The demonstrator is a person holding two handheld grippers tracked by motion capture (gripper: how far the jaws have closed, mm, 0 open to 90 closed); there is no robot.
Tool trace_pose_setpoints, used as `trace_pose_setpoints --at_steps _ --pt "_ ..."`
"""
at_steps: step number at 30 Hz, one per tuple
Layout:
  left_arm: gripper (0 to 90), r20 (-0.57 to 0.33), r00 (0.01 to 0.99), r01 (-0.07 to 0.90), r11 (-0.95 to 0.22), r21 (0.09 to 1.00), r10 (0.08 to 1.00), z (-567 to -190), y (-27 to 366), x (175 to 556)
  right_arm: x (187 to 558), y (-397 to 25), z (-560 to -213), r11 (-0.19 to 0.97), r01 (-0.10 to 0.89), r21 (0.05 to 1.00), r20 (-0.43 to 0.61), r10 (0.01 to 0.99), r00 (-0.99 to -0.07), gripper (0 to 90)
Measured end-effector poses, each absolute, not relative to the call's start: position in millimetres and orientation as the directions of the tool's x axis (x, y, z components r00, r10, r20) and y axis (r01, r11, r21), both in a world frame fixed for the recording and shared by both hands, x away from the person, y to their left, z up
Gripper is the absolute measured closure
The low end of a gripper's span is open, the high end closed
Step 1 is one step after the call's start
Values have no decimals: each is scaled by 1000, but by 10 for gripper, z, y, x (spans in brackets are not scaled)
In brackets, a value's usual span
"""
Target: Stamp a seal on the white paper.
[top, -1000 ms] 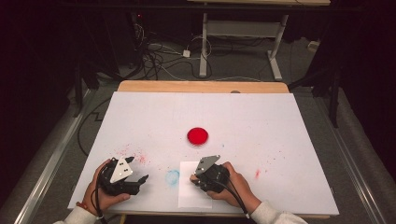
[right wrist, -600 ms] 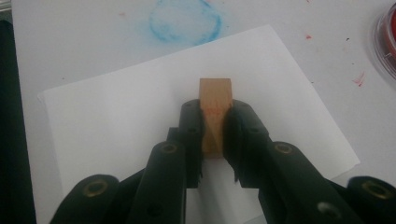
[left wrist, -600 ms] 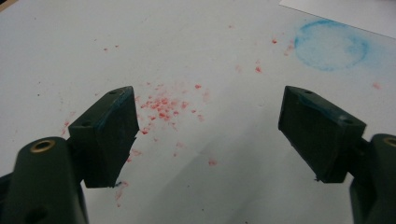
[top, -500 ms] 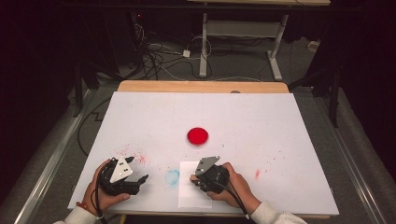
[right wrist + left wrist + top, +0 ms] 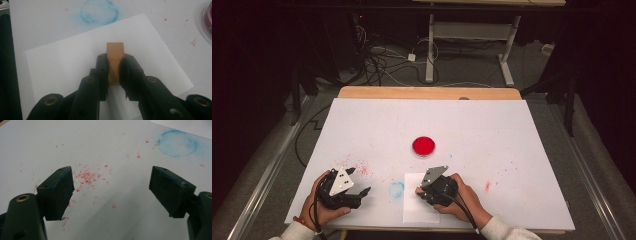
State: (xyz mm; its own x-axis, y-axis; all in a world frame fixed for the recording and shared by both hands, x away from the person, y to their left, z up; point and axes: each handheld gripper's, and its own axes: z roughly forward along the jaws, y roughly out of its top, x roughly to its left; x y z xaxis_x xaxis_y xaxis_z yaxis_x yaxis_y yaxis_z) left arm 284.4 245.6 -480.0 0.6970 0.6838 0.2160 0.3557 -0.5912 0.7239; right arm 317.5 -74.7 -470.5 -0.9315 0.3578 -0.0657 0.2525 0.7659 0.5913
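A small wooden block [image 5: 115, 61] with faint red marks on its side is clamped between the jaws of my right gripper [image 5: 114, 60], held over a white sheet of paper [image 5: 75, 62]. In the high view the right gripper [image 5: 424, 192] sits over the paper [image 5: 412, 212] near the table's front edge. A round red ink pad [image 5: 424, 145] lies further back at mid-table; its rim [image 5: 207, 22] shows in the right gripper view. My left gripper [image 5: 359, 182] rests at the front left, jaws wide apart with nothing between them [image 5: 112, 185].
A blue ring stain [image 5: 396, 190] marks the white table cover [image 5: 492, 130] between the grippers. Red specks [image 5: 87, 176] are scattered under the left gripper. Cables and table legs are on the floor beyond the far edge.
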Motion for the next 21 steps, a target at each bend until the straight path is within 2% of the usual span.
trace_pose_setpoints --at_steps 12,21 --pt "189 217 697 355 -592 724 683 -4797 2456 2845 3200 -917 -4379 698 246 673 -87 404 -910 760" --pt "189 216 698 355 -592 723 683 -4800 2455 2845 3353 -1088 -4248 654 272 706 -113 483 -868 761"
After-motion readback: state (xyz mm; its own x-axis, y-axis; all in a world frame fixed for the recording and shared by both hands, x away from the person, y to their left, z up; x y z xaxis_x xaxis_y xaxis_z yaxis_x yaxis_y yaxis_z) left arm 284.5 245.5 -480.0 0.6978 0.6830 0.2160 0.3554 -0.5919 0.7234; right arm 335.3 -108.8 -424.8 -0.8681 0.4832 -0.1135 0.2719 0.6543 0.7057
